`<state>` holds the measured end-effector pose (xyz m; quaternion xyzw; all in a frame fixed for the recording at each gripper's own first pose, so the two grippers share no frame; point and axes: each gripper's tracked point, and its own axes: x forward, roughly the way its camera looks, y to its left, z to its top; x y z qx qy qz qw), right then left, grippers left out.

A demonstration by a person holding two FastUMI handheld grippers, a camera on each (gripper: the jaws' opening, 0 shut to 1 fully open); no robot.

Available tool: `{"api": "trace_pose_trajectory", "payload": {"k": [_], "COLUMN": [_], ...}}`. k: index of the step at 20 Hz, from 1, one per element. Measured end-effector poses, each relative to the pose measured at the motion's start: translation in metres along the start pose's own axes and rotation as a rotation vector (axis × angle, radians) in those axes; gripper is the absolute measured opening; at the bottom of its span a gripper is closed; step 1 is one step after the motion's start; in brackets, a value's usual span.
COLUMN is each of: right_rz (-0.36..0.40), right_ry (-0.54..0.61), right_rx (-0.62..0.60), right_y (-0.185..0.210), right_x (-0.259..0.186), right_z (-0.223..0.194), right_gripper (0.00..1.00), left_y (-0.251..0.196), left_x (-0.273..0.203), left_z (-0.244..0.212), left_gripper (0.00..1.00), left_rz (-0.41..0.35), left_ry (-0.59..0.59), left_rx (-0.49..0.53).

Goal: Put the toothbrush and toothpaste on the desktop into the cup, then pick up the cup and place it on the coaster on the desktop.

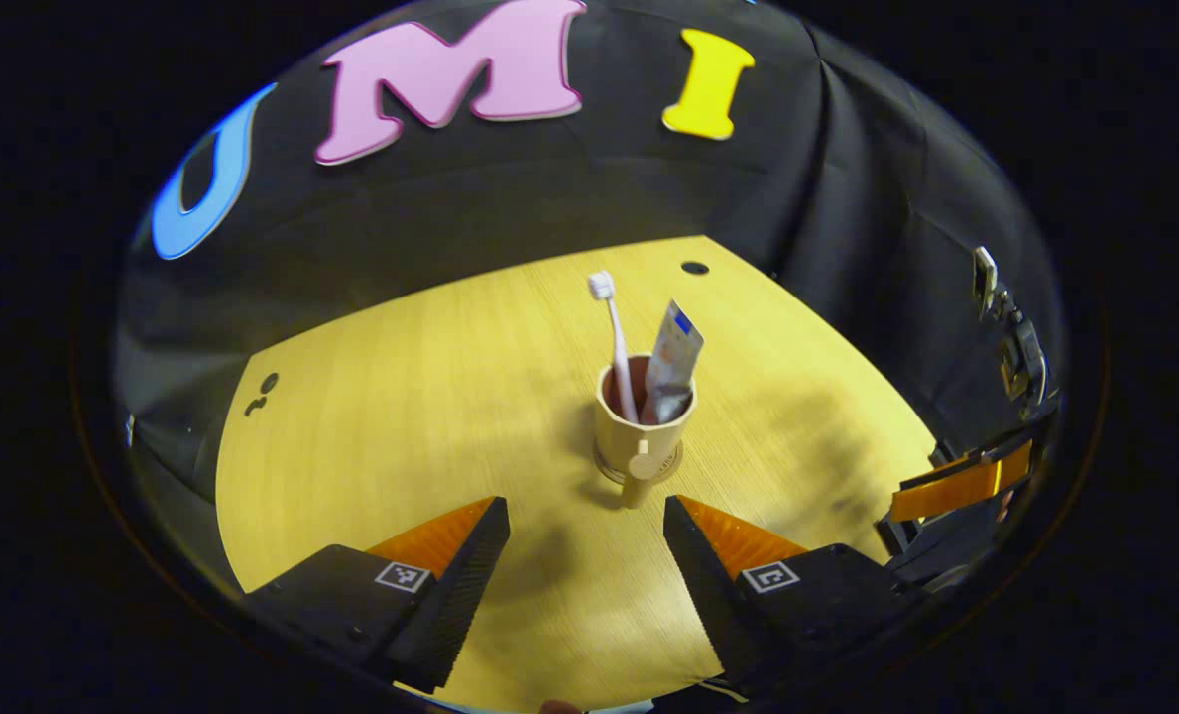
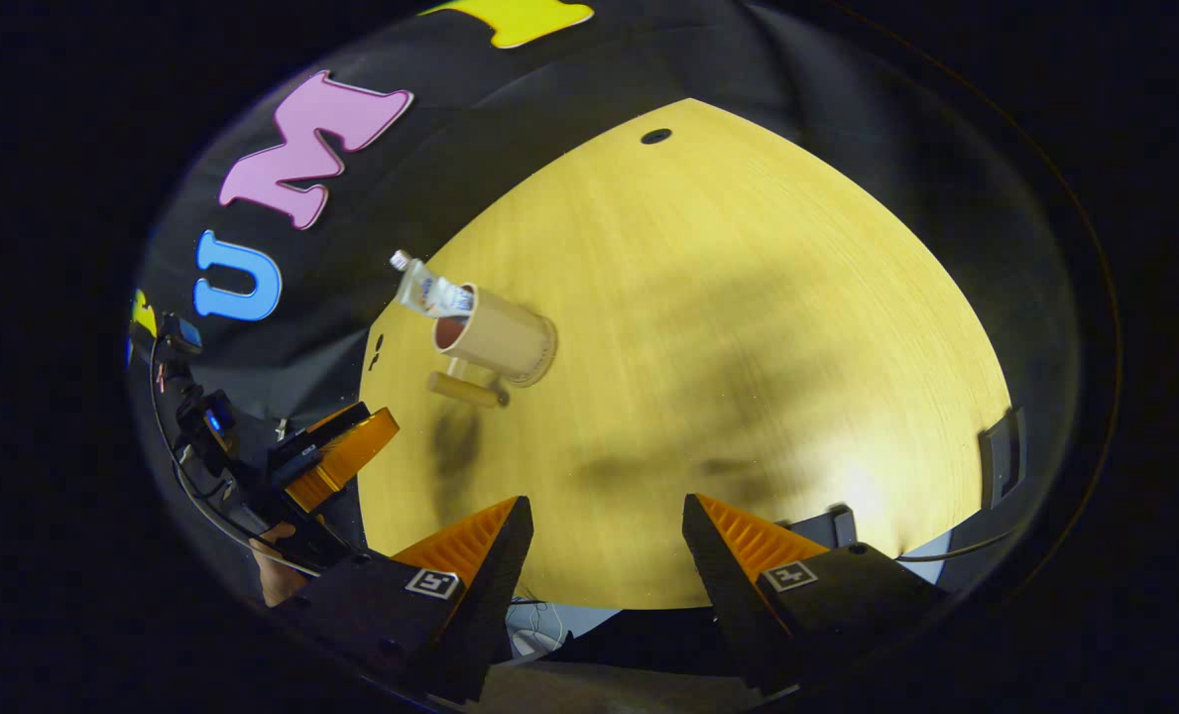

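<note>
On the tabletop [image 1: 371, 416], near its middle, the cup [image 1: 639, 426] stands upright on the coaster [image 1: 604, 464], with its handle turned toward the left gripper [image 1: 586, 526]. Inside the cup the toothbrush [image 1: 613, 337] and the toothpaste [image 1: 672, 362] stand and lean outward above the rim. Both jaws of the left gripper are spread wide and hold nothing, just before the cup. The right gripper [image 2: 606, 526] is also wide open and empty, well apart from the cup.

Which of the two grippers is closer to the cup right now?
Left. The left gripper sits open just in front of the cup, facing its handle. The right gripper is open too, farther back across the table.
</note>
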<state>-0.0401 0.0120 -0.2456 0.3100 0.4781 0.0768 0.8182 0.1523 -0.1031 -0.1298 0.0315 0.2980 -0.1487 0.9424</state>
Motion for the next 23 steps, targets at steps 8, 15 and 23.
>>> {"api": "trace_pose_trajectory", "payload": {"k": [8, 15, 23], "right_rz": [0.079, 0.137, 0.14], "right_ry": [-0.029, -0.065, -0.061], "right_rx": [-0.103, -0.151, -0.179], "right_y": [0.086, 0.138, 0.157], "right_x": [-0.018, -0.031, -0.031], "right_z": [-0.014, -0.024, -0.036], "right_gripper": [0.93, 0.93, 0.94], "left_y": [0.052, 0.055, 0.066], "left_x": [-0.104, -0.146, -0.155], "left_z": [0.011, -0.014, -0.037], "left_gripper": [0.99, 0.99, 0.97], "left_rz": [0.067, 0.064, 0.045], "left_ry": [-0.219, -0.274, -0.267], "left_rx": [-0.092, -0.172, -0.239]}}
